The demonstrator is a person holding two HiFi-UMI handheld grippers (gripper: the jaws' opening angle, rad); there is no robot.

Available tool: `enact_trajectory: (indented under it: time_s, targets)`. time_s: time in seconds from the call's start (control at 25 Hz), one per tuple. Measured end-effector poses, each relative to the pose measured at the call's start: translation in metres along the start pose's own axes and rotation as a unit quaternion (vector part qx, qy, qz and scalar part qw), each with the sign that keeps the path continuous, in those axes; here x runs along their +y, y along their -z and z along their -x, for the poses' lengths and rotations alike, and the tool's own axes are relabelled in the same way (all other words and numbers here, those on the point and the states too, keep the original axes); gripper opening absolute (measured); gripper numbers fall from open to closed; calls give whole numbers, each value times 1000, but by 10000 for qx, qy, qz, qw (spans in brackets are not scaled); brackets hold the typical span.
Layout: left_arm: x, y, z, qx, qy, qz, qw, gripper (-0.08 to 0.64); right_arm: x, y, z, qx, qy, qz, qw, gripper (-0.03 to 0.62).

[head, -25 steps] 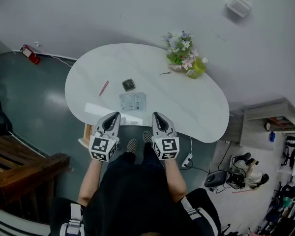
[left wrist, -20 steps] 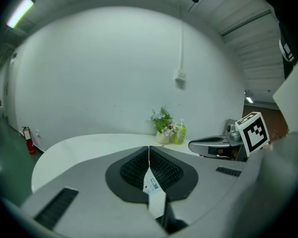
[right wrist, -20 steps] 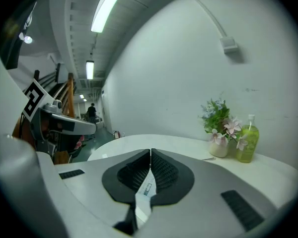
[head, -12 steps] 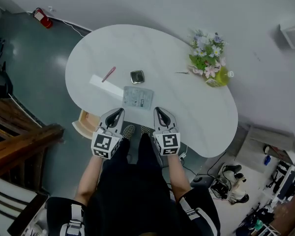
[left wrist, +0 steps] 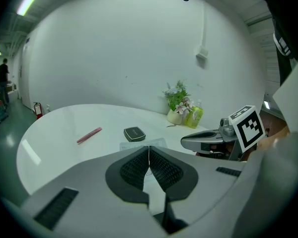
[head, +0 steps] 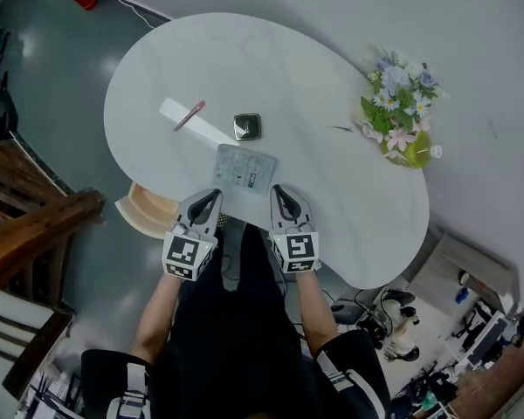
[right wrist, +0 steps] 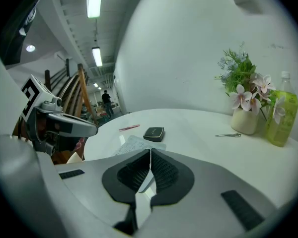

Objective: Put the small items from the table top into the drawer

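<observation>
Holding nothing, the left gripper [head: 210,196] and right gripper [head: 279,191] are both closed; the pen [head: 189,115], dark case [head: 247,127] and clear packet [head: 244,168] all lie on the table [head: 244,59], none apparently in the drawer [head: 147,209].

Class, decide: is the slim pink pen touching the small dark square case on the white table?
Apart. The head view shows the slim pink pen and the small dark square case with bare white table between them.
</observation>
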State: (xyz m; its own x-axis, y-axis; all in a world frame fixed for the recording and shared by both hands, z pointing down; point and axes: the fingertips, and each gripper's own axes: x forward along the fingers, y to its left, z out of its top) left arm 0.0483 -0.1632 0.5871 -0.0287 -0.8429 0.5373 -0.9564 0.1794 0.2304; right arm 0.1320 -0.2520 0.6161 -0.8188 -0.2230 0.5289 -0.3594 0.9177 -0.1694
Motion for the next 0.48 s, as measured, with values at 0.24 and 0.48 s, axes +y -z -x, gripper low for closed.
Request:
enact_trajectory:
  time_s: [0.24,0.48]
  targets:
    - [4,3,-5,48,-64,111,9999,20,-8,6,-17,95,-211,-76,9997,32]
    - [2,1,-5,31,-59,117,9999,20,-17,15,-47,551,-471,-506,9961,207]
